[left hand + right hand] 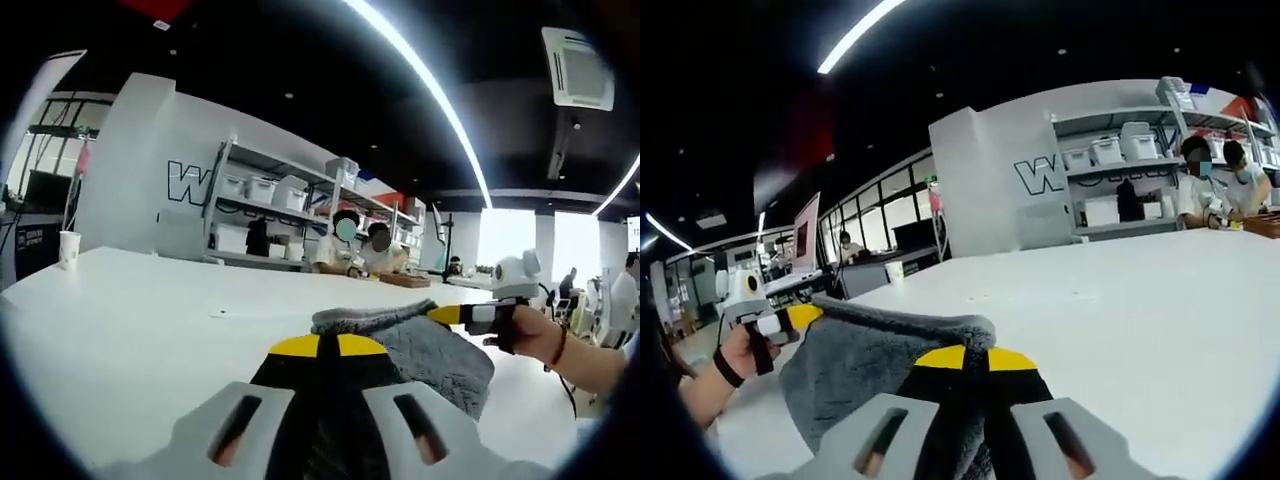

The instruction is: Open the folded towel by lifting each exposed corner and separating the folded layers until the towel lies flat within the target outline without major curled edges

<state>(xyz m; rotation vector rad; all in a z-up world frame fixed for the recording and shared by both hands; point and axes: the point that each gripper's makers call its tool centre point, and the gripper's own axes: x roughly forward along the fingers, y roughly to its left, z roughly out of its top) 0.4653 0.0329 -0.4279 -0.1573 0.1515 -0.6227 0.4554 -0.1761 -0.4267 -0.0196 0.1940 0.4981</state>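
While pinching one edge of the grey towel [430, 345], left gripper [318, 348] and right gripper [975, 360] both seemingly lifted above the white table [140, 320].

The left gripper view sits low over the white worktop [150, 330], looking along it toward the shelving [270, 215], with the grey towel [430, 350] close ahead. The right gripper view faces likewise from the other side, sharing the towel [870, 365], worktop [1120, 310] and shelving [1120, 170].
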